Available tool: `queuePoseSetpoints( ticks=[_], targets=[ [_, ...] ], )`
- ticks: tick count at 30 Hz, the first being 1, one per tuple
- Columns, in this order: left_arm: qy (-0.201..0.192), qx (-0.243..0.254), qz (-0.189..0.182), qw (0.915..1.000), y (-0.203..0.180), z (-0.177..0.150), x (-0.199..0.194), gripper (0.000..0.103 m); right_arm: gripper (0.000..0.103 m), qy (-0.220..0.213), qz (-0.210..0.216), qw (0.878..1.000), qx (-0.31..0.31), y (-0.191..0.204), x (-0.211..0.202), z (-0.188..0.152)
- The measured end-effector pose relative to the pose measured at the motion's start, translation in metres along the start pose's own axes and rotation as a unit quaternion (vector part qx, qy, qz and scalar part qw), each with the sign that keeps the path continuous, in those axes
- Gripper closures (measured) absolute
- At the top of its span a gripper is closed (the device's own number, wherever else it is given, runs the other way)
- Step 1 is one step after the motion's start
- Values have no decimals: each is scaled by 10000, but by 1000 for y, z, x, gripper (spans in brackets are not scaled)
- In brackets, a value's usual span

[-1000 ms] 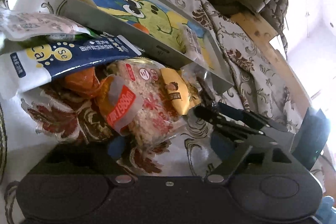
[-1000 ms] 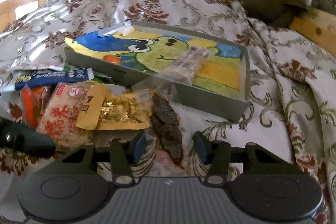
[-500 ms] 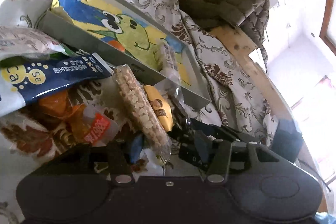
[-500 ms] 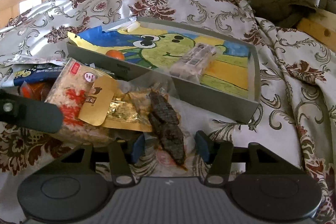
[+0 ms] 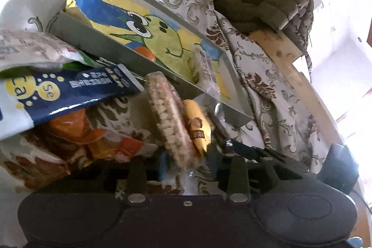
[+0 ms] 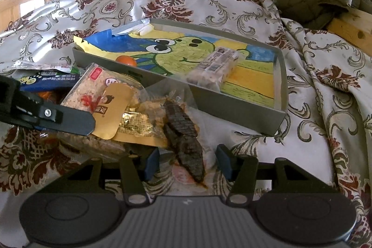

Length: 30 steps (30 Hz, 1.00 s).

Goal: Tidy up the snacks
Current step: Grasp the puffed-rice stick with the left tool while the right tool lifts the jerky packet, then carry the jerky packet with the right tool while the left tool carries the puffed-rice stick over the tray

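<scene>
Puffed-rice cake (image 5: 168, 117): one clear pack with red print, tipped on edge, pinched between the left gripper (image 5: 186, 160) fingers just in front of the box.
Left gripper: closed on the rice cake.
Yellow pouch (image 6: 111, 112): one, leaning on the rice cake.
Dark jerky pack (image 6: 184, 140): one, clear wrap, lying between the right gripper (image 6: 186, 165) fingers; contact unclear.
Right gripper: spread wide, holding nothing.
Box (image 6: 280, 76): one grey tray lined with a frog drawing; inside, one clear bar pack (image 6: 215, 66) and one orange ball (image 6: 125, 61).
Blue-white packet (image 5: 60, 92): one, left of the rice cake.
Orange packet (image 5: 93, 136): one, under it.
Cloth (image 6: 325, 122): floral, under everything.
</scene>
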<state>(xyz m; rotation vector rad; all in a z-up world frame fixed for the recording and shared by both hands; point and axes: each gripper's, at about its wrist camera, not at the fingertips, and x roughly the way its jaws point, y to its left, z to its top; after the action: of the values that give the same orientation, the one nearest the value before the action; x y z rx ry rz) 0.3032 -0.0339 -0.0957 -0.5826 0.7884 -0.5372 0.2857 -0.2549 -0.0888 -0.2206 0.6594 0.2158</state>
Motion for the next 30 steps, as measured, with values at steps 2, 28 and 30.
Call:
queuePoseSetpoints(
  ticks=[2,28,30],
  targets=[
    [4,-155,-41,9999,4,1,-1,71,44,13,4,10000,10,0,0,0],
    [-223,721,523,9958,-26,-4,-30,75,50,336,-139,9991,230,7,-17,3],
    [-194,672,565,9960,-26,-7,-37,75,50,373,-147,9988,289,6,-21,2]
  ],
)
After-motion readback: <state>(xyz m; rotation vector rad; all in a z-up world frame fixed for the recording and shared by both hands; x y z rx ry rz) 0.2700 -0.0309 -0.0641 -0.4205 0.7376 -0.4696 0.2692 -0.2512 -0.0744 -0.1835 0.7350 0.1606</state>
